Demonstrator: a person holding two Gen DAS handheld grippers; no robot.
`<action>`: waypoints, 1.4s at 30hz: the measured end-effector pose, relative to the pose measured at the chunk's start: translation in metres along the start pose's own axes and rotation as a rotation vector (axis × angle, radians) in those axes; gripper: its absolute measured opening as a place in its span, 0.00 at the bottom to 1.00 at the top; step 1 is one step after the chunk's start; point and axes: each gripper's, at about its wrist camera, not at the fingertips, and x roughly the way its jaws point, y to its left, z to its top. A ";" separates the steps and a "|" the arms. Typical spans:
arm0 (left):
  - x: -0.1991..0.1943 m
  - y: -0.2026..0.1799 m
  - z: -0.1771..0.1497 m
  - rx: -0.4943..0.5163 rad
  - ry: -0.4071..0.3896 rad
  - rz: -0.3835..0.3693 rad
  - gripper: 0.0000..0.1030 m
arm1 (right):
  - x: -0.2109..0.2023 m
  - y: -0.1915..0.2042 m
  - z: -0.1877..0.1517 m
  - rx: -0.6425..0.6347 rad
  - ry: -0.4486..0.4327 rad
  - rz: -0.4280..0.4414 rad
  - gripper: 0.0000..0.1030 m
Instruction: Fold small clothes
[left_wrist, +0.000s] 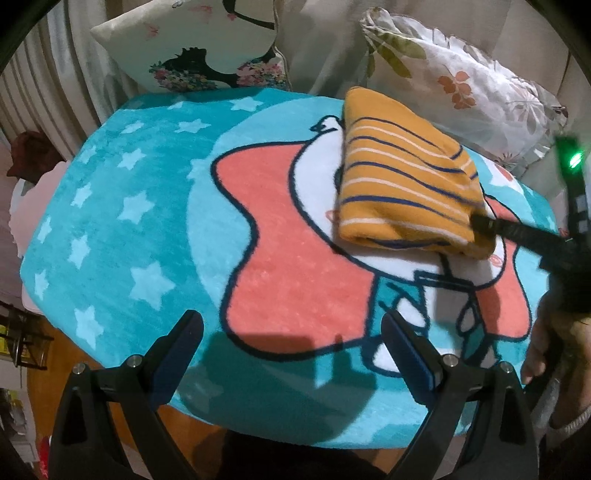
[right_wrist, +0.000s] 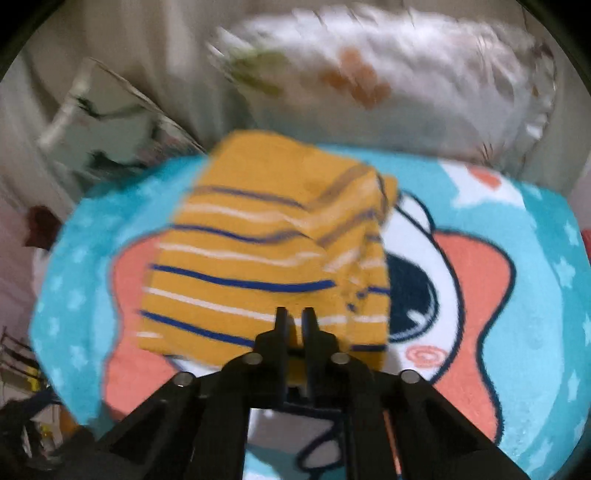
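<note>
Low, right gripper (right_wrist: 294, 317) pinching striped garment (right_wrist: 258, 258) — level

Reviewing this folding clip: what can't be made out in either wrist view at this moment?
- Right wrist view: motion blur smears the yellow striped garment and pillows; the right gripper hides its near edge.
- Left wrist view: the garment's underside is hidden by its own fold; the left gripper covers the mat's near edge.

A folded mustard-yellow garment with navy and white stripes (left_wrist: 402, 188) lies on a turquoise plush mat printed with pale stars and a cartoon figure (left_wrist: 122, 221). The black right gripper (left_wrist: 480, 225) pinches the garment's near right corner. Nearer than the garment, the left gripper (left_wrist: 291, 332) hovers over the mat, its jaws wide apart.
</note>
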 end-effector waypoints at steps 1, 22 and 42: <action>0.000 0.002 0.001 -0.001 -0.002 -0.001 0.94 | 0.008 -0.007 -0.005 0.023 0.031 -0.003 0.01; -0.083 -0.026 0.028 0.015 -0.483 -0.045 1.00 | -0.067 -0.038 -0.026 0.074 -0.098 -0.025 0.27; -0.046 -0.080 0.035 0.189 -0.260 -0.054 1.00 | -0.097 -0.049 -0.057 0.083 -0.148 -0.132 0.53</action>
